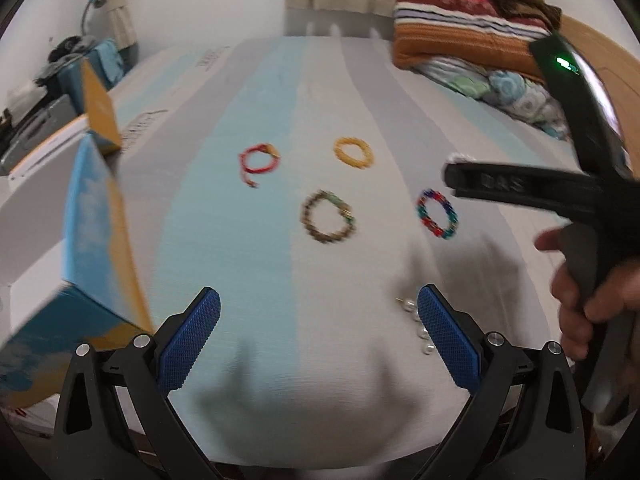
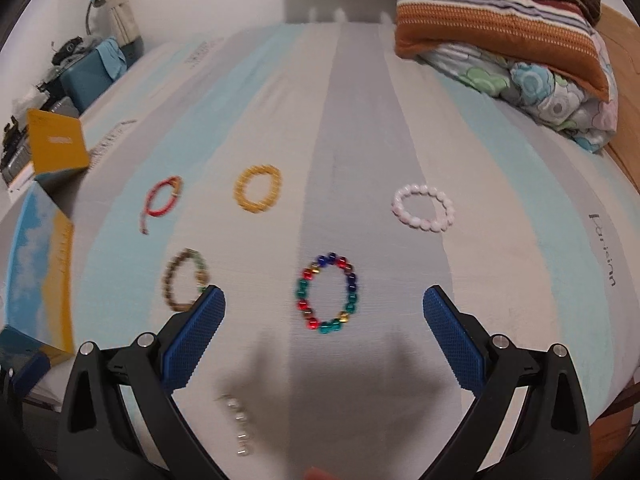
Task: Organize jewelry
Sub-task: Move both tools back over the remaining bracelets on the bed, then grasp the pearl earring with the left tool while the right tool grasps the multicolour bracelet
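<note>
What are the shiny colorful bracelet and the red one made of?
The colorful bracelet looks like glass or plastic beads: round, glossy, with bright glints in red, blue and green. The red bracelet looks like woven cord or thread: thin, dull, with a loose tail. It is blurry, so that is a guess.

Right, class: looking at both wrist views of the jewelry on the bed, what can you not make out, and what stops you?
- Pearl piece: left wrist view, partly hidden behind the left gripper's finger; blurred in the right wrist view.
- Pink bracelet: hidden in the left wrist view by the right gripper.
- Blue and yellow box: contents unseen, motion-blurred.
- Brown bracelet: bead detail smeared, right wrist view.
</note>
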`<state>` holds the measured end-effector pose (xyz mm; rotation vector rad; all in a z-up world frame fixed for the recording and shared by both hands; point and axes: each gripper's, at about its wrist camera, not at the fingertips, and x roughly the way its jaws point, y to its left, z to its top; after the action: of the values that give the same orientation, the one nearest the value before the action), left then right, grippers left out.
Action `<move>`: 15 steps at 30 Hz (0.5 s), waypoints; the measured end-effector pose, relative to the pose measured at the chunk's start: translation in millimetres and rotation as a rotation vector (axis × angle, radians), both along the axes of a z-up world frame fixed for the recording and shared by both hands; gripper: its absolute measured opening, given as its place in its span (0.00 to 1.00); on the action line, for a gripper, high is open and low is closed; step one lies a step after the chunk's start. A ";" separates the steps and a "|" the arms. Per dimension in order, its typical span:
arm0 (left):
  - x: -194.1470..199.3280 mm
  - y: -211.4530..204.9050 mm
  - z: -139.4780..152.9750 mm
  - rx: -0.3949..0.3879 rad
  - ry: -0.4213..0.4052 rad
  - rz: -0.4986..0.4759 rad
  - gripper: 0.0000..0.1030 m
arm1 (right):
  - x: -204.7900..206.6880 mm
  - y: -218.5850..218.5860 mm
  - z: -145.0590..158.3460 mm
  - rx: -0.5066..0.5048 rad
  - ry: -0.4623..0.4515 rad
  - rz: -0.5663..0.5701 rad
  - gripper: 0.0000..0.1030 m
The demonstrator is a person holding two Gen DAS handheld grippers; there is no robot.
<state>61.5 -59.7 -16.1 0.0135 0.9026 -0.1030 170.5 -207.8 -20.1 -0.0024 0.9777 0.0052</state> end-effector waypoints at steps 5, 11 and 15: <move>-2.9 -29.2 -29.0 0.030 0.014 -0.038 0.94 | 18.1 -12.8 -18.7 -0.020 0.022 0.007 0.93; 4.9 -41.5 -49.3 0.029 0.033 -0.039 0.94 | 34.6 -15.8 -40.2 -0.017 0.046 0.025 0.92; 10.2 -48.5 -63.8 0.040 0.037 -0.052 0.93 | 47.4 -13.5 -56.1 -0.010 0.089 0.044 0.83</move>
<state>71.7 -108.2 -79.9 0.0729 0.9409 -0.1338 217.9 -221.3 -76.2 -0.0336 1.0663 0.0412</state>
